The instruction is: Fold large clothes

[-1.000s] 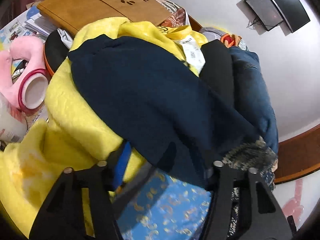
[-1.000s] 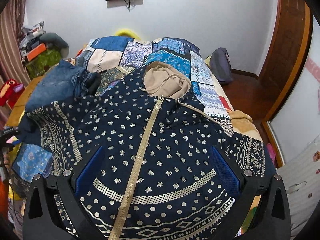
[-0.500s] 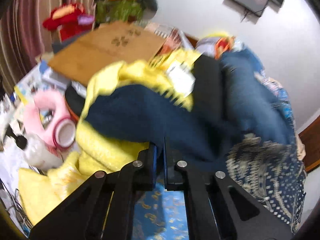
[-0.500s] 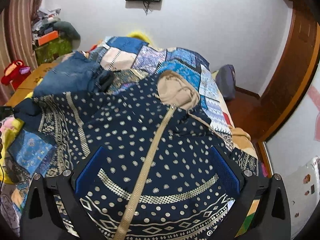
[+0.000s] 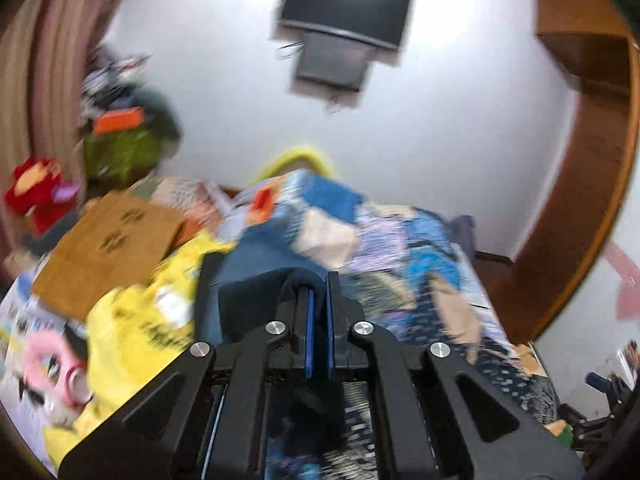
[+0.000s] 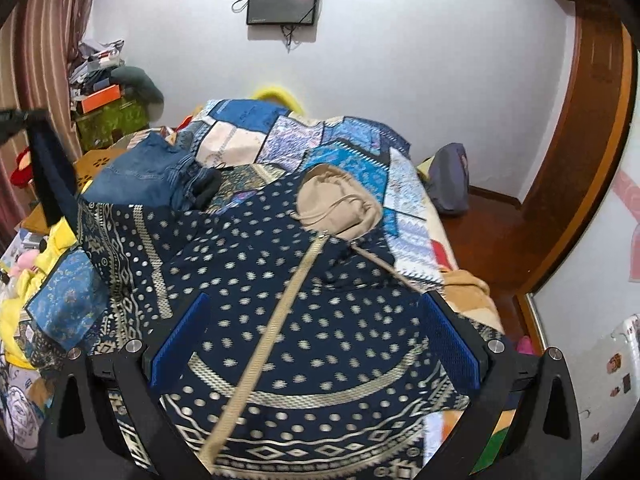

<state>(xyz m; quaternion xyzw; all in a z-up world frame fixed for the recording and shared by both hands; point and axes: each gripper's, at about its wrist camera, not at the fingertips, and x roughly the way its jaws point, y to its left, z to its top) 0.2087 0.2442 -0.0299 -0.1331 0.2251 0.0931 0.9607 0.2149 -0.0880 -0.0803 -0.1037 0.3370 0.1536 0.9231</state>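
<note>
Lifted since earlier, left gripper [image 5: 318, 300] fingers pinch the navy sleeve [image 5: 256, 300]; right gripper [image 6: 316, 344] fingers spread wide, empty.

A navy hooded jacket [image 6: 304, 312] with cream dots, tan hood [image 6: 336, 204], patchwork blue quilt [image 6: 320, 140], seemingly yellow fleece [image 5: 132, 328].

A navy hooded jacket [image 6: 304, 320] lies spread front-up on the bed, dotted with pale spots and banded with geometric trim along hem and sleeve. A beige zipper [image 6: 276, 320] runs closed up its middle to a beige-lined hood [image 6: 336, 208], drawstrings trailing. Its left sleeve [image 6: 52, 176] rises off the bed edge, plain navy lining outward, the cuff fold [image 5: 296, 280] pinched in the left hand-held gripper [image 5: 318, 300].
</note>
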